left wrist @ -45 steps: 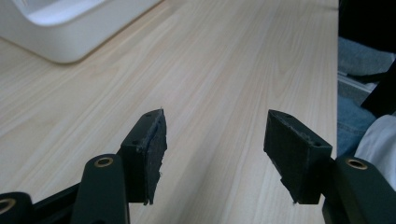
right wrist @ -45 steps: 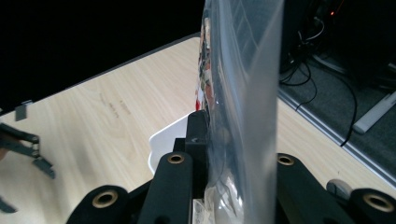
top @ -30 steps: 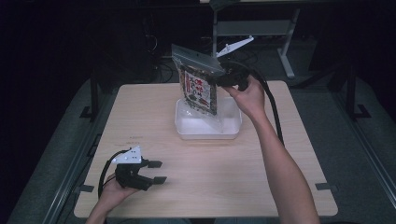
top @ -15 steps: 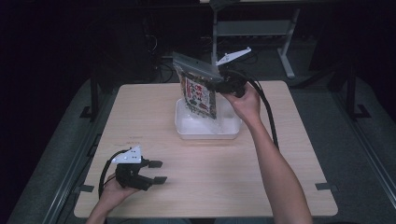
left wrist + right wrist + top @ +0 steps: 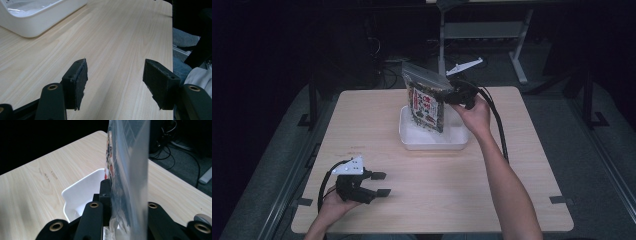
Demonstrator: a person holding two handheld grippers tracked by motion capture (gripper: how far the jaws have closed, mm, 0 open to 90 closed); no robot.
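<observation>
Item: clear plastic bag (image 5: 426, 100) with a printed dark, red and white label. Location: held upright above the white tray (image 5: 408, 137), its lower edge hanging inside the tray's rim; the top edge tilts toward 10 o'clock in the high view. In the right gripper view the bag (image 5: 127, 177) stands edge-on, clamped between the two black jaws.

Item: right tool (image 5: 451, 94). Location: at 1 o'clock from the tabletop's centre, above the tray's far right corner. State: jaws pressed together on the upper right part of the bag. A black cable trails from it toward 5 o'clock along the forearm.

Item: white tray. Location: on the tabletop (image 5: 492, 190), just past its centre toward 12 o'clock. It is shallow and rectangular; in the left gripper view its corner (image 5: 37, 22) sits at 10 o'clock.

Item: left tool (image 5: 382, 184). Location: near corner of the tabletop at 7 o'clock, well apart from the tray, resting low over the wood. State: jaws standing wide apart with bare wood between them; the pads (image 5: 80, 85) touch nothing.
</observation>
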